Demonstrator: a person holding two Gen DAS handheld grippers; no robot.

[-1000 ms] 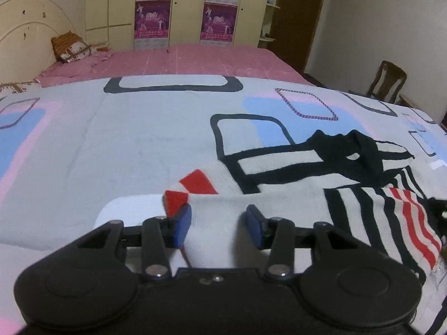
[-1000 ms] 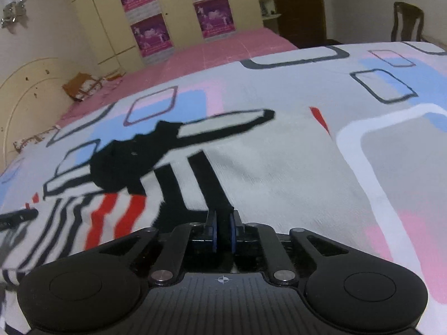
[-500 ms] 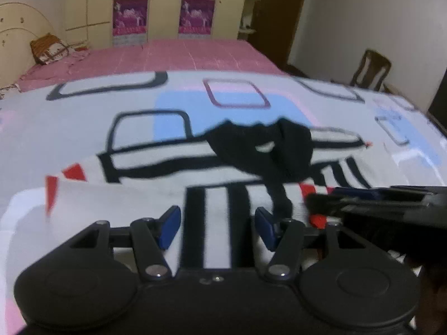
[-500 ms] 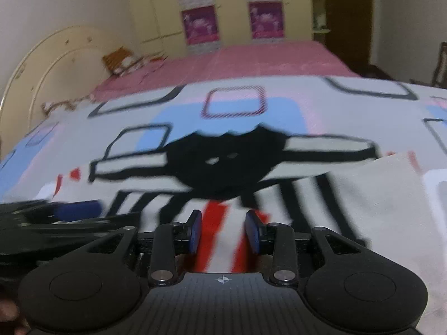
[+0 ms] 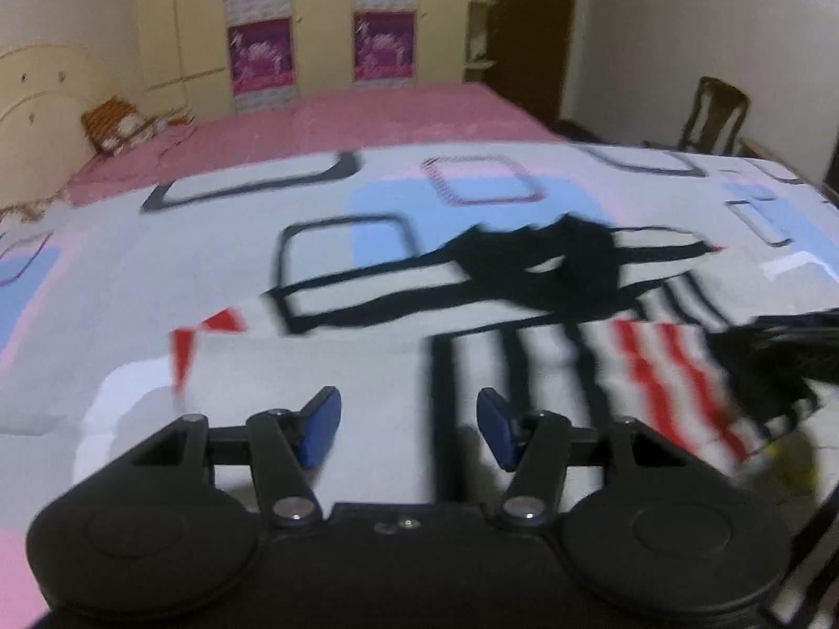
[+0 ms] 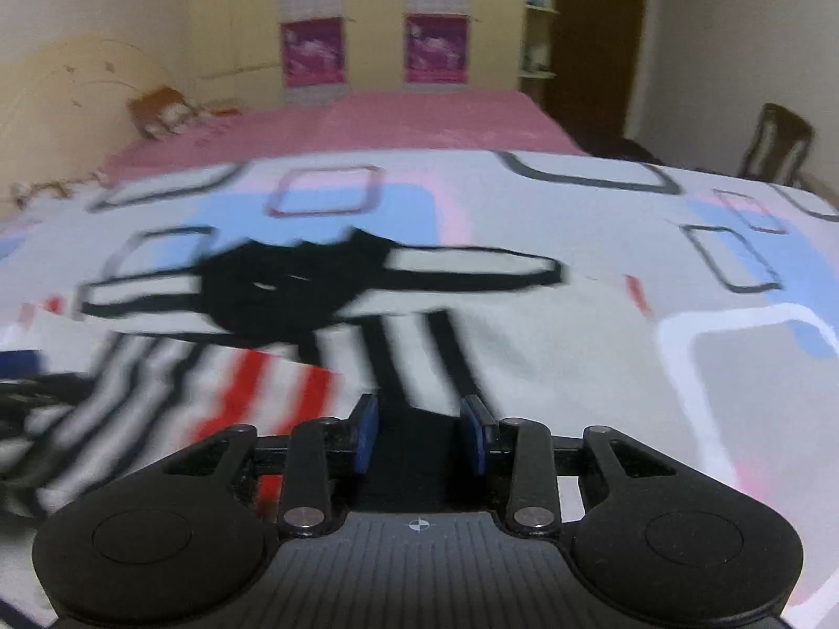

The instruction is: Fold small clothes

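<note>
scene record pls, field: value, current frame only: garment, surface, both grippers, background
garment: striped sweater, white with black and red stripes, black collar, lying spread on the bed
surface: patterned bedspread, grey with blue, pink and outlined rectangles
left gripper: open, over the sweater's plain white part, holding nothing
right gripper: open, over a black stripe of the sweater, holding nothing
background: pink sheet, purple posters on wardrobe, wooden chair
image quality: motion blur in both views
</note>
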